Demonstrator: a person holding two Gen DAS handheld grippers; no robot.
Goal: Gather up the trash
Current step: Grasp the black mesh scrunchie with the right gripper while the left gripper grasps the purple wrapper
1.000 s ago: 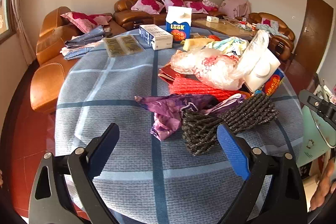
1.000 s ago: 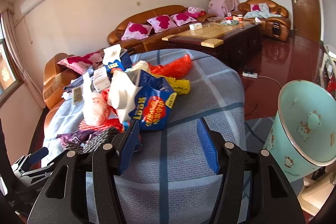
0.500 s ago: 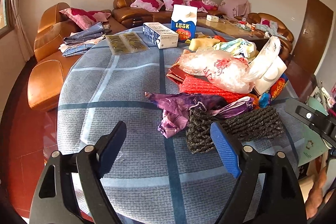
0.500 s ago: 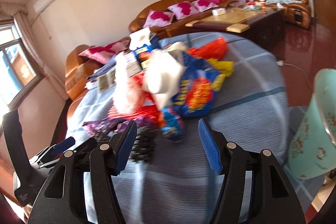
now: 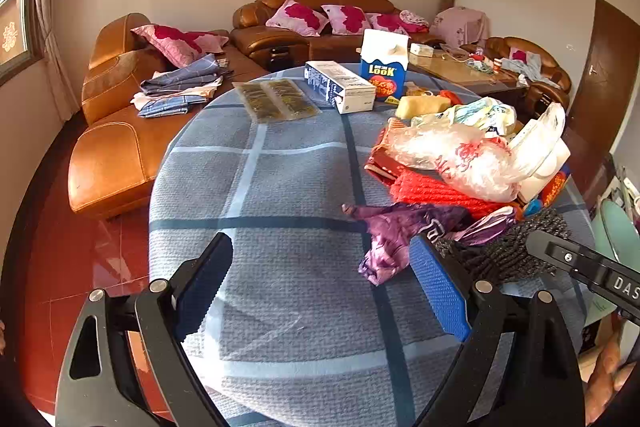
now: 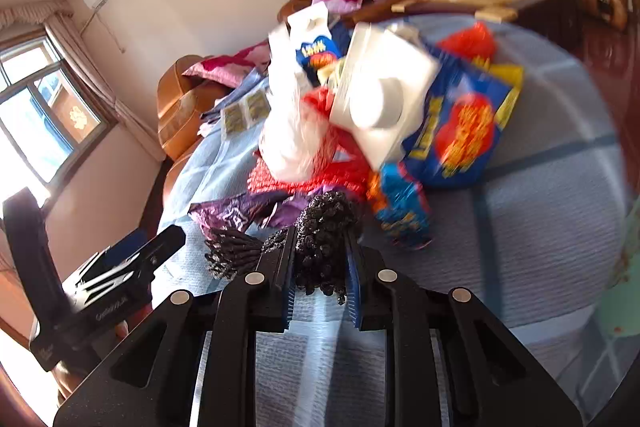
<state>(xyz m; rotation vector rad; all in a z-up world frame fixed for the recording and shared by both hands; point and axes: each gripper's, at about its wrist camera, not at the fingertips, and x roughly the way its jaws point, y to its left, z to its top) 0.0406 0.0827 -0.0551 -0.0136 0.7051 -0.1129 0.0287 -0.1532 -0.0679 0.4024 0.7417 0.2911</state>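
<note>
Right hand-held gripper (image 6: 320, 267) clamped on black mesh (image 6: 320, 227) at near edge of trash pile on table (image 6: 540, 247), beside purple wrapper (image 6: 232, 213). Left hand-held gripper (image 5: 324, 291) wide apart, holding nothing, over bare cloth left of wrapper and mesh (image 5: 508, 251).

A brown leather corner sofa (image 5: 132, 131) stands behind the round table with the blue-grey checked cloth (image 5: 280, 195). Pink-and-red cushions (image 5: 176, 41) and folded blue plaid cloths (image 5: 180, 87) lie on it.
</note>
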